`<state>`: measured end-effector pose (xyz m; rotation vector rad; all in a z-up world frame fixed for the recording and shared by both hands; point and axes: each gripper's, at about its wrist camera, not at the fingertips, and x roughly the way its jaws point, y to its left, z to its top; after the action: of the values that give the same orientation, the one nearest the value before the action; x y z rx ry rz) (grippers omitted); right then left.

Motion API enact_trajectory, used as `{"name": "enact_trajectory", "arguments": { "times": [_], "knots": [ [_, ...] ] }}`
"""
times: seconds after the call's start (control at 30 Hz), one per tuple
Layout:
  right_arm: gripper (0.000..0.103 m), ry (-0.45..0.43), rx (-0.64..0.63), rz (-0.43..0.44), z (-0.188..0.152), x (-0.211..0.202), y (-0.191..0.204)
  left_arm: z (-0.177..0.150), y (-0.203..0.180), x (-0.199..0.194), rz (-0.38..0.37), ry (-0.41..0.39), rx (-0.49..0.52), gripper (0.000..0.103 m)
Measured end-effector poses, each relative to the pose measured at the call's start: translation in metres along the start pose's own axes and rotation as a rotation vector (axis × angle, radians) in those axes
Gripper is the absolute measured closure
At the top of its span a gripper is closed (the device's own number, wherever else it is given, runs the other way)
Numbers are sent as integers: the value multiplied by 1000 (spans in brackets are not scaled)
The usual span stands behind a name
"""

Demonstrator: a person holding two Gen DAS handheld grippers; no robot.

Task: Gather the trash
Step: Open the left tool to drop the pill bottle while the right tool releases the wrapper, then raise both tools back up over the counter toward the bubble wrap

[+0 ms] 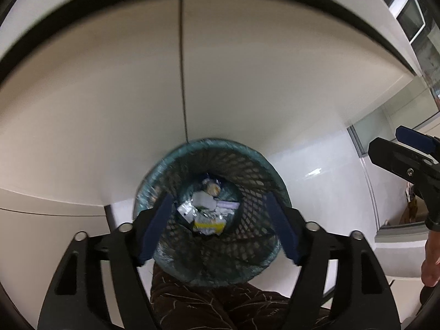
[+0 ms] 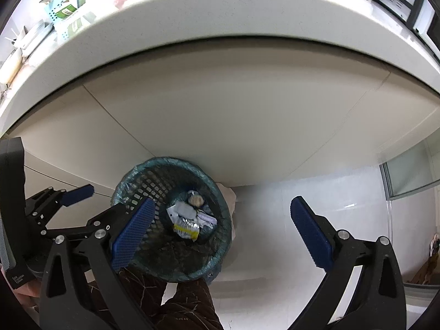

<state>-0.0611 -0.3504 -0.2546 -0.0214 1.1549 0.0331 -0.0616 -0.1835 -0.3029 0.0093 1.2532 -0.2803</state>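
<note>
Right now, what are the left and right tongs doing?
Left tongs: open, empty, above the trash bin.
Right tongs: open, empty.

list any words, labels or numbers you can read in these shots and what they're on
None can be read for certain.
White print on the black block of the left gripper, at the right wrist view's lower left: too small to read.
Green and white carton in the light blue perforated basket on the counter: label blurred.
Yellow and silver wrapper in the mesh wastebasket: print blurred.
</note>
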Motion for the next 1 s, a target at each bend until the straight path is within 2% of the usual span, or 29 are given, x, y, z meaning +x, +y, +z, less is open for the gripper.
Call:
{"name": "enact_trajectory", "arguments": {
  "times": [0.03,0.17,0.53,0.73,1.0],
  "knots": [
    [8,-6,-6,-1,2,-2,2,1,2,-3,11,-9,-3,18],
    [8,-37,-39,-5,12,-13,12,4,8,-29,66,-81,21,6],
    [8,-90,-92,31,49,-53,37,16,57,-105,83,-142,-108,6],
    [8,-103,-104,32,70,-79,50,28,73,-147,89,-151,-167,6],
    [8,-168,-98,46,103,-117,62,48,89,-197,99,-208,-219,6]
  ]
}}
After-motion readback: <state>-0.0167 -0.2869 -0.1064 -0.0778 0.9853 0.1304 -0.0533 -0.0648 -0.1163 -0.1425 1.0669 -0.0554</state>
